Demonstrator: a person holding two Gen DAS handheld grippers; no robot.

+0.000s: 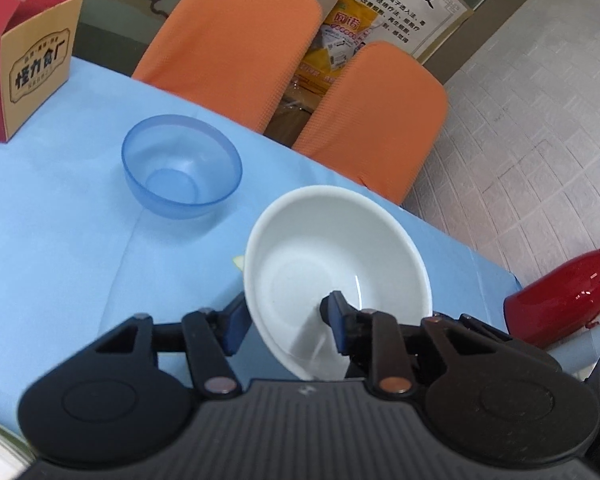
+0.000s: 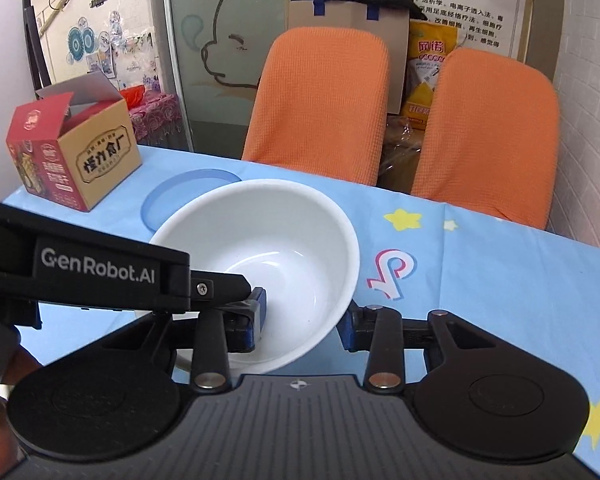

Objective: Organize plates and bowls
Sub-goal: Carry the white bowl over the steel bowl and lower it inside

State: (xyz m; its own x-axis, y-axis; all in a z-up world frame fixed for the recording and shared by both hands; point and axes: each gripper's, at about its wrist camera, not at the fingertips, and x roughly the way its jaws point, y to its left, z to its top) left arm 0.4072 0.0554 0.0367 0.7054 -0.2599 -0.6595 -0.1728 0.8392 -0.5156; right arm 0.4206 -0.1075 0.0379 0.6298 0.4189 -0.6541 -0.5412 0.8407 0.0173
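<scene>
Standing at the far left of the blue tablecloth (image 2: 500, 264) is a cardboard box (image 2: 76, 156), with the blue bowl (image 1: 182, 172) beside it. Nearer, the white bowl (image 2: 276, 240) is tilted, gripped from two sides. The left gripper (image 1: 288, 320) pinches its rim, one pad inside, while the right gripper (image 2: 302, 324) clamps the opposite wall likewise.

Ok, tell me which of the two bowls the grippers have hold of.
The white bowl: both the left gripper and the right gripper clamp its rim. The blue bowl sits untouched behind it.
</scene>
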